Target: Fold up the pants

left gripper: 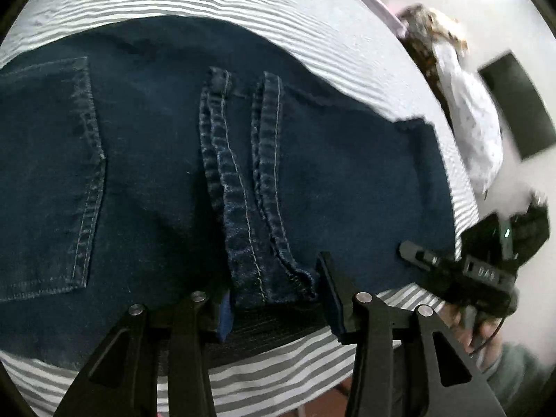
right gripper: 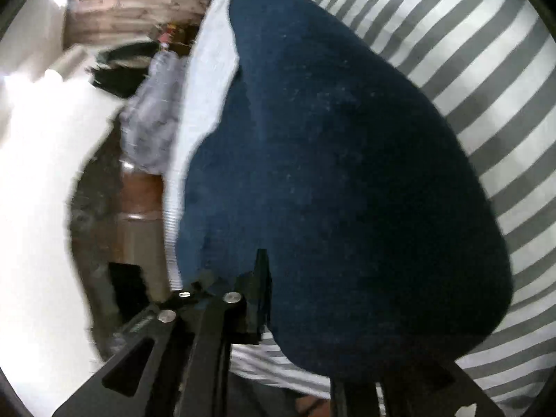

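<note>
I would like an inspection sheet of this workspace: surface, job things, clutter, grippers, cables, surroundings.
Surface: grey and white striped sheet.
Job things: dark blue jeans lying flat, leg hems folded over the seat beside a back pocket.
Clutter: pale crumpled cloth at the far edge.
Grippers: left gripper around the hems; right gripper at the jeans' edge, grip unclear.
Cables: thin black cable by a hand.
Surroundings: white wall, blurred.

From my remote seat the only lettering I can find is embossed on the black body of the right gripper (left gripper: pixel 410 253), in the left wrist view. It is too blurred and small to make out.
</note>
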A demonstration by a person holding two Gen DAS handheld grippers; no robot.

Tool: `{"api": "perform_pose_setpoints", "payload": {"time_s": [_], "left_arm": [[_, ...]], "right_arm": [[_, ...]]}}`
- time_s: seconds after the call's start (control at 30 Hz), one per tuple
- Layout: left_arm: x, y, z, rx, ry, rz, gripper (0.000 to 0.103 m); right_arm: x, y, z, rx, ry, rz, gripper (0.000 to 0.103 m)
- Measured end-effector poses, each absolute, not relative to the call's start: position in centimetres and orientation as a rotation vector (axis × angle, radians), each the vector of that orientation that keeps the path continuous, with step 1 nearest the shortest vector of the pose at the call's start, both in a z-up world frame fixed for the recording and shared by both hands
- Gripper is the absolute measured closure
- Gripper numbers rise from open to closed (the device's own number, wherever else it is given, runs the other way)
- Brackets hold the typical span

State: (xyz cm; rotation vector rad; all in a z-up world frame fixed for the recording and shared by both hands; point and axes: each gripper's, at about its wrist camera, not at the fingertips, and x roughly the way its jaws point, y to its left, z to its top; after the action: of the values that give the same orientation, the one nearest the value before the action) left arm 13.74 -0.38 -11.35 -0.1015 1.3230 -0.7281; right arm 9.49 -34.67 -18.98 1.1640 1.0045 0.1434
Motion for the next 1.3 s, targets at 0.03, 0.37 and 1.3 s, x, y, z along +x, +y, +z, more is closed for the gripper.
{"api": "perform_pose_setpoints", "payload": {"time_s": [0.03, 0.37, 1.3], "left_arm": [[13.6, -0.4, -11.2, -0.090, 1.314, -0.736, 0.057], [11.8, 0.8, -6.4, 0.176, 1.181, -0.710, 0.052], [9.6, -7.5, -11.1, 0.243, 1.034, -0.743, 0.051]], "right_arm": [[9.4, -34.6, -19.0, 1.150, 1.018, 0.136, 0.084], [7.1, -33.1, -14.1, 0.927, 1.179, 0.178, 0.061], [20.6, -40.3, -13.5, 0.473, 1.116, -0.065, 0.103]]}}
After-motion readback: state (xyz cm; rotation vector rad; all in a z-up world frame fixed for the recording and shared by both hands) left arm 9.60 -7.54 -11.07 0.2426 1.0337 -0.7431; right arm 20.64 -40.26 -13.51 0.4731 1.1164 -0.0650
